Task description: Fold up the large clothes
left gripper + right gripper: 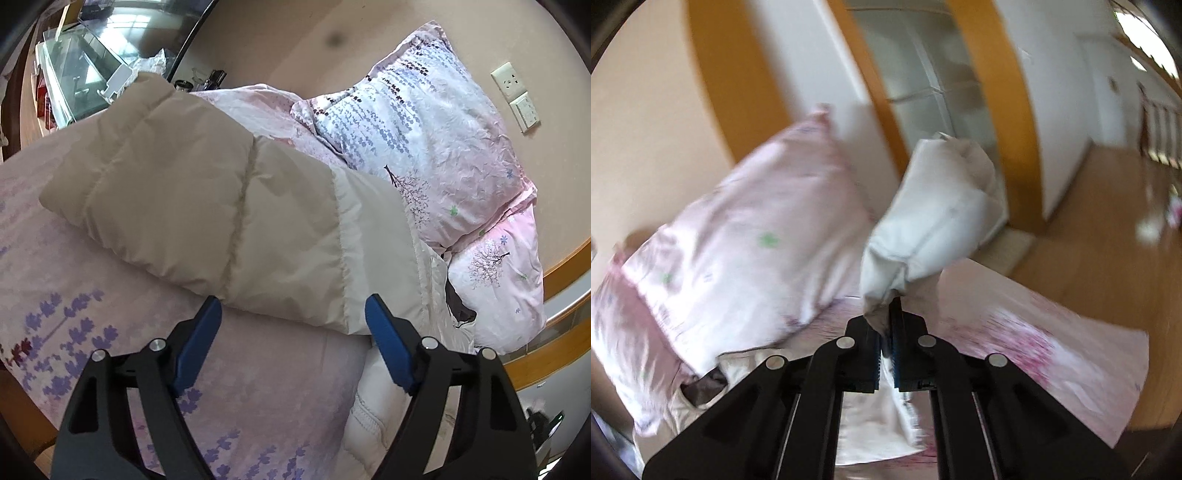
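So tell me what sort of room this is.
Most likely a bedroom in a home. A floral bedsheet covers a bed, patterned pillows lean against the wall, and a wooden door frame opens onto a wood floor.

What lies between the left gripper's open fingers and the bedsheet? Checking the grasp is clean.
Only the puffy jacket's hem edge; left gripper untouching, in the left wrist view.

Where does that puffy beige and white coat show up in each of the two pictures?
Left wrist view: the coat lies across the middle of the bed, just ahead of the open left gripper.
Right wrist view: a white part of the coat sits at centre, pinched in the right gripper.
Shared landmark: the pink floral pillow.
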